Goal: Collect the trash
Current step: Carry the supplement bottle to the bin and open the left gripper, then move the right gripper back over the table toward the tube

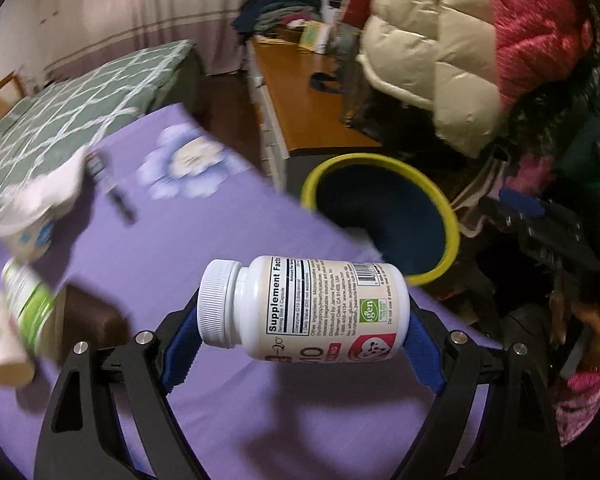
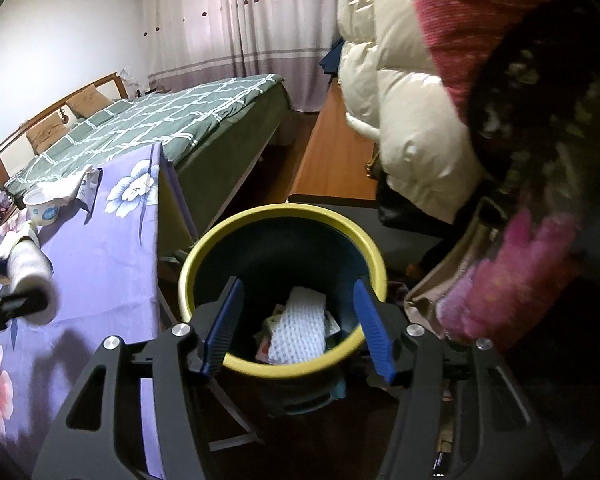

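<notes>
My left gripper (image 1: 304, 312) is shut on a white supplement bottle (image 1: 312, 306), held sideways above the purple flowered tablecloth (image 1: 220, 240), cap to the left. The yellow-rimmed dark bin (image 1: 384, 216) stands just beyond the table's right edge. In the right wrist view my right gripper (image 2: 298, 320) is open and empty, hovering over the bin (image 2: 284, 284), which holds white mesh foam (image 2: 300, 328) and some packaging. The left gripper with the bottle (image 2: 30, 280) shows at the left there.
A paper cup (image 1: 26, 232), a green-labelled bottle (image 1: 28, 300), a pale tube (image 1: 6, 344) and a dark pen (image 1: 120, 204) lie on the table. A green-quilted bed (image 2: 160, 120), an orange desk (image 1: 308, 100) and hanging puffy coats (image 2: 420, 120) surround the bin.
</notes>
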{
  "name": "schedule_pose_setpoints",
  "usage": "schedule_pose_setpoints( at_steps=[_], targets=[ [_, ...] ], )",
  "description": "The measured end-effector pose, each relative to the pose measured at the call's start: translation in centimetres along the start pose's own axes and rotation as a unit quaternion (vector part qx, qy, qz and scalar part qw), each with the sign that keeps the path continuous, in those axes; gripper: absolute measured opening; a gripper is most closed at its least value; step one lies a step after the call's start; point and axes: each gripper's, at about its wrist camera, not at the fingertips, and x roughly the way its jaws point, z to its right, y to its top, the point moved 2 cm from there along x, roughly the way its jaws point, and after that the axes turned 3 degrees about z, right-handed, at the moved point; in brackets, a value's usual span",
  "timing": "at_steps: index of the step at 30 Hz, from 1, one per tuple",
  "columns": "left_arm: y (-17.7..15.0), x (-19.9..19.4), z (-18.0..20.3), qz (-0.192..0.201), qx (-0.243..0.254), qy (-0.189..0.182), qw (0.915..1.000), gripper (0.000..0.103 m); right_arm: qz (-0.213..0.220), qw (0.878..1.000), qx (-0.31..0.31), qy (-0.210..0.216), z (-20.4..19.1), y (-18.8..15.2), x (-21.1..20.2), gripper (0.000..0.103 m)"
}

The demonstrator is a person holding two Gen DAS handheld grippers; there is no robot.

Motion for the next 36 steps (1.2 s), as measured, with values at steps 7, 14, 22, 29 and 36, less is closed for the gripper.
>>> schedule_pose_setpoints(
  at_steps=[7,14,22,29,36],
  targets=[
    [4.1,5.5,4.9,-0.022,0.044,-0.024,0.9985,0.085,0.007,1.0,0.025,-0.013,3.5,-0.8,-1.2,0.059],
    [6.8,11.6,8.2,-0.058,0.066,-0.034,0.9955,0.085,0.001,0.999,0.043,-0.026,5.8,-1.5,-1.1,0.06],
    [8.5,15.4,10.1,-0.062,0.08,-0.018,0.9947,0.093,-0.008,0.998,0.047,-0.029,6.2,-1.7,-0.5,0.061],
    [8.3,8.1,7.8,0.012,0.039,-0.005,0.9992,0.097,-0.004,0.999,0.04,-0.016,5.1,-1.4,-0.7,0.063],
    [2.3,-4.5,2.2,0.109,-0.021,0.063,0.9918,0.098,-0.003,1.0,0.014,0.006,2.1,-1.0,-0.7,0.064]
  ],
)
